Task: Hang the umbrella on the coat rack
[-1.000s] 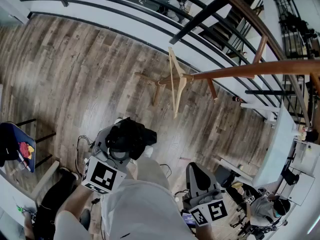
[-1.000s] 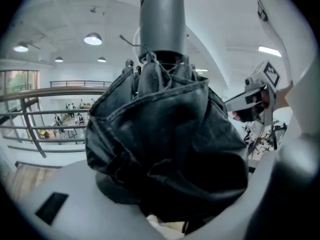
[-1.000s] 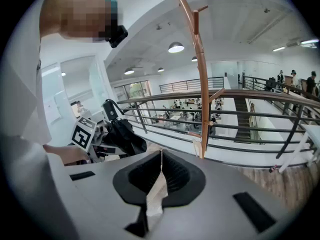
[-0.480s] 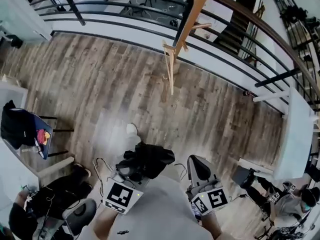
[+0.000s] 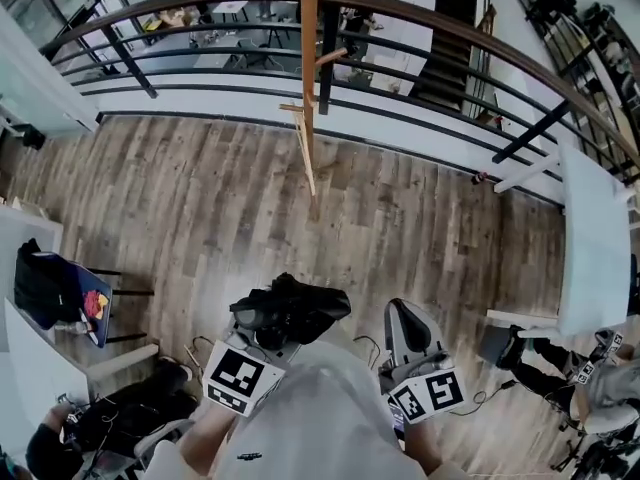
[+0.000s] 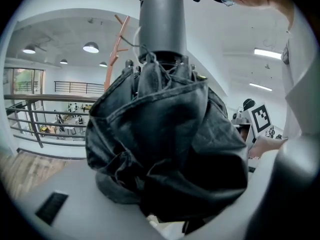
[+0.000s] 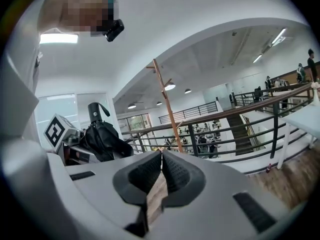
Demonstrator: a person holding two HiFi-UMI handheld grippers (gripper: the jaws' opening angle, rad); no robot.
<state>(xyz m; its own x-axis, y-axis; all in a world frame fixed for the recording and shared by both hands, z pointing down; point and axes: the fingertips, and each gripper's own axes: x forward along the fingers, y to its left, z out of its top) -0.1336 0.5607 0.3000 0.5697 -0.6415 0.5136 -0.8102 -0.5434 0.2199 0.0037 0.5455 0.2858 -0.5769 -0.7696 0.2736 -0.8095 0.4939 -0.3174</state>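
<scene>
In left gripper (image 6: 162, 204), bunched umbrella (image 6: 165, 134) seemingly clamped, fingertips hidden; right fingers (image 7: 181, 173) together, empty.

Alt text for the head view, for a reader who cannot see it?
From above, the left gripper holds a folded black umbrella over a wood floor, with the right gripper shut and empty beside it. A wooden coat rack stands ahead, by a railing.

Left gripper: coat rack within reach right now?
Probably not yet. The left gripper holds the umbrella well short of the coat rack; only floor lies between, so nothing blocks stepping closer.
</scene>
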